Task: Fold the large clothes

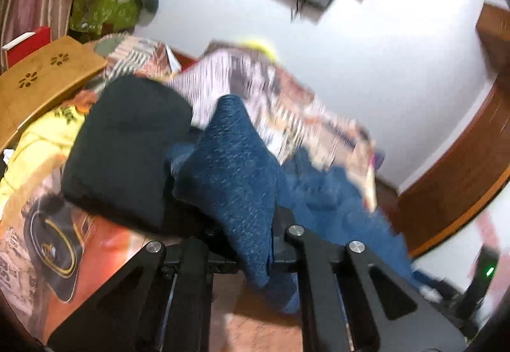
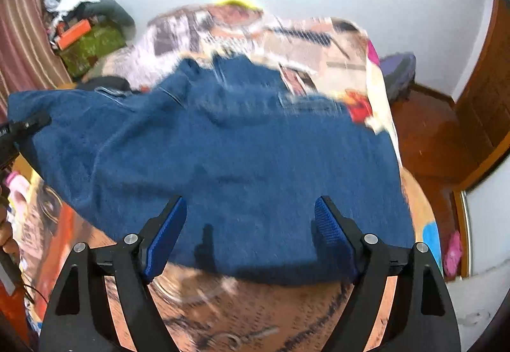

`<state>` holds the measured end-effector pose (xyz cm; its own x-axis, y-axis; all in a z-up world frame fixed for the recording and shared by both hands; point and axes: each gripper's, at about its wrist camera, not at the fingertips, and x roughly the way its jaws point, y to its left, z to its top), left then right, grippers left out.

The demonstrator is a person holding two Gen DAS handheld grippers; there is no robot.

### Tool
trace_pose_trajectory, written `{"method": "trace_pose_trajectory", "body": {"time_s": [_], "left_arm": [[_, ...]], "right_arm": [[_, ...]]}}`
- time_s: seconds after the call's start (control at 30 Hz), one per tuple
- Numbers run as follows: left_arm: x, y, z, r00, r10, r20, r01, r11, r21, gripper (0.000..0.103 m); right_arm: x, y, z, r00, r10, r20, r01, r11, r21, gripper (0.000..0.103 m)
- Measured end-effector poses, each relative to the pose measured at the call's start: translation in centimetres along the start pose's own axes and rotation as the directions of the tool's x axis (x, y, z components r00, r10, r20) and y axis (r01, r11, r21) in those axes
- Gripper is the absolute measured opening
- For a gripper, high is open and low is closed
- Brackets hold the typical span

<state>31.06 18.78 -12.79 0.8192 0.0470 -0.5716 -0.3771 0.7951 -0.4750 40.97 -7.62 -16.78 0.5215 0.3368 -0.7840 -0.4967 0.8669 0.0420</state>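
A large blue denim-like garment (image 2: 223, 144) lies spread over the bed's patterned sheet (image 2: 271, 313). In the left wrist view one corner of the blue garment (image 1: 229, 160) stands up in a peak, and my left gripper (image 1: 247, 237) is shut on it, with cloth hanging down between the jaws. That left gripper (image 2: 22, 128) also shows at the left edge of the right wrist view, holding the garment's raised left corner. My right gripper (image 2: 250, 234) is open just above the garment's near hem, and its blue pads (image 2: 169, 234) hold nothing.
A folded black garment (image 1: 127, 148) and a yellow garment (image 1: 38, 141) lie on the bed to the left, beside a wooden lap table (image 1: 41, 87). A cluttered green bag (image 1: 102, 11) stands by the curtain. A wooden door (image 2: 478, 116) and floor lie right of the bed.
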Motion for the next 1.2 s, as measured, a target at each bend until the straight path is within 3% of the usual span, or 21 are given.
{"method": "trace_pose_trajectory", "body": {"time_s": [0.13, 0.27, 0.4, 0.5, 0.63, 0.77, 0.9, 1.07, 1.2], "left_arm": [[-2.0, -1.2, 2.6, 0.993, -0.010, 0.122, 0.010, 1.000, 0.002, 0.010], [-3.1, -2.3, 3.9, 0.980, 0.011, 0.197, -0.026, 0.997, 0.072, 0.009], [-3.0, -2.4, 3.4, 0.976, 0.031, 0.217, -0.062, 0.988, 0.140, 0.009], [-2.5, -2.6, 2.7, 0.973, 0.051, 0.224, -0.096, 0.976, 0.193, 0.009], [-1.7, -2.9, 2.1, 0.977, 0.051, 0.207, -0.102, 0.965, 0.241, 0.010], [-1.5, -4.5, 2.0, 0.982, 0.024, 0.187, -0.076, 0.958, 0.276, 0.010], [-1.2, -7.8, 0.9, 0.985, -0.029, 0.169, -0.031, 0.939, 0.342, 0.009], [-0.1, -13.0, -1.5, 0.989, -0.101, 0.108, 0.046, 0.907, 0.419, 0.009], [1.9, -17.0, -4.5, 0.989, -0.149, -0.012, 0.137, 0.869, 0.475, 0.009]], "right_arm": [[-0.1, 2.7, 1.9, 0.999, 0.038, 0.036, -0.036, 0.998, -0.048, 0.080], [2.5, 5.7, 2.8, 0.990, 0.139, -0.017, -0.140, 0.989, -0.058, 0.080], [6.6, 9.0, 2.3, 0.975, 0.186, -0.122, -0.198, 0.976, -0.090, 0.080], [10.5, 11.4, 1.1, 0.945, 0.219, -0.244, -0.251, 0.962, -0.106, 0.080], [11.6, 12.4, 0.5, 0.953, 0.187, -0.239, -0.221, 0.967, -0.127, 0.085], [10.7, 10.6, 0.8, 0.938, 0.231, -0.259, -0.261, 0.961, -0.088, 0.083], [7.5, 6.7, 0.2, 0.948, 0.253, -0.194, -0.259, 0.966, -0.009, 0.083], [2.7, 1.1, -1.0, 0.982, 0.166, -0.092, -0.163, 0.986, 0.048, 0.083], [0.0, -3.3, -1.6, 0.994, 0.091, -0.053, -0.084, 0.990, 0.113, 0.084]]}}
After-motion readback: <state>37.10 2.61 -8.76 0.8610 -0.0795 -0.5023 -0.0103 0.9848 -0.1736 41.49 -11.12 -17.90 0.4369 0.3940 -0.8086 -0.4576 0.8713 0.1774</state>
